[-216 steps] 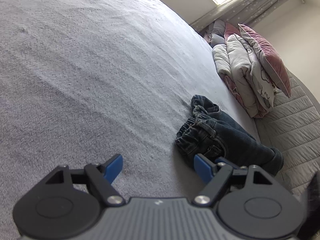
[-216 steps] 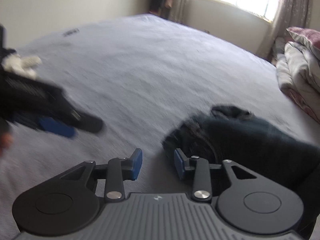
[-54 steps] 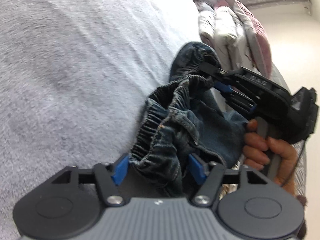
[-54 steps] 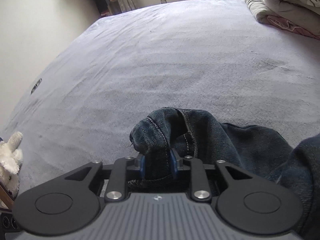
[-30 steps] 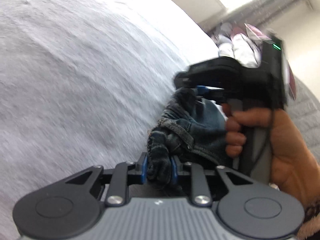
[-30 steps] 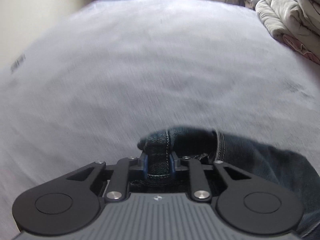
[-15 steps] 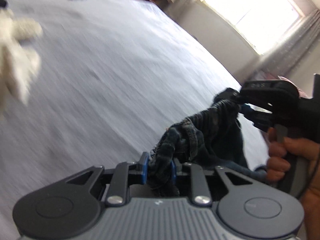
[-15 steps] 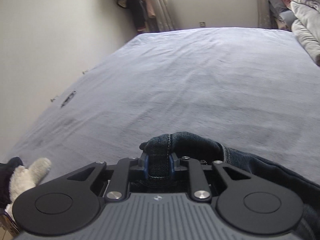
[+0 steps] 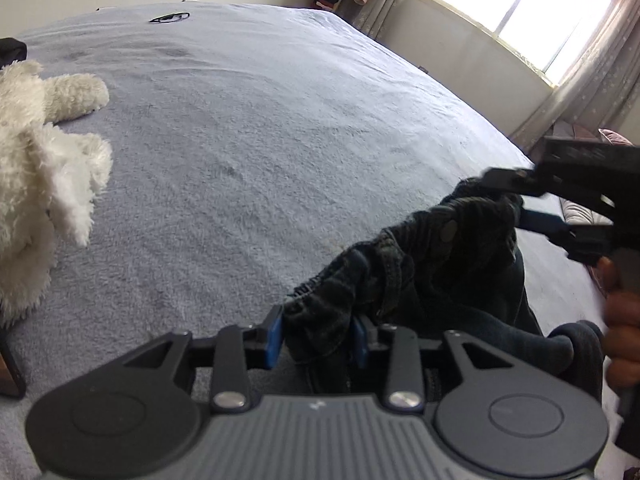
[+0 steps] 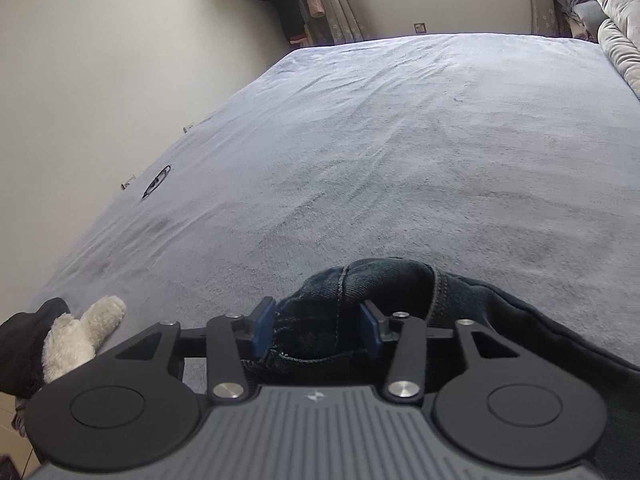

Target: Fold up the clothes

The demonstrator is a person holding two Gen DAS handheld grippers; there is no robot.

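Dark blue jeans [image 9: 420,264] hang bunched between my two grippers above the grey bed [image 9: 260,140]. In the left wrist view the left gripper [image 9: 318,336] has its jaws partly parted, with the gathered waistband still lying between the blue pads. The right gripper [image 9: 516,200] reaches in from the right at the other end of the waistband, held by a hand [image 9: 624,340]. In the right wrist view the right gripper [image 10: 316,330] is parted wider, and a fold of the jeans [image 10: 384,280] sits loosely in the gap.
A white plush toy [image 9: 36,152] lies at the bed's left edge, also visible as the plush toy [image 10: 80,336] low left. A small dark object [image 9: 170,18] rests far back on the bed. Folded bedding [image 10: 620,20] is piled at the far right. A window [image 9: 520,12] is behind.
Both grippers swung with the jeans toward the middle of the bed. Both pairs of jaws have widened since half a second ago, the right more than the left.
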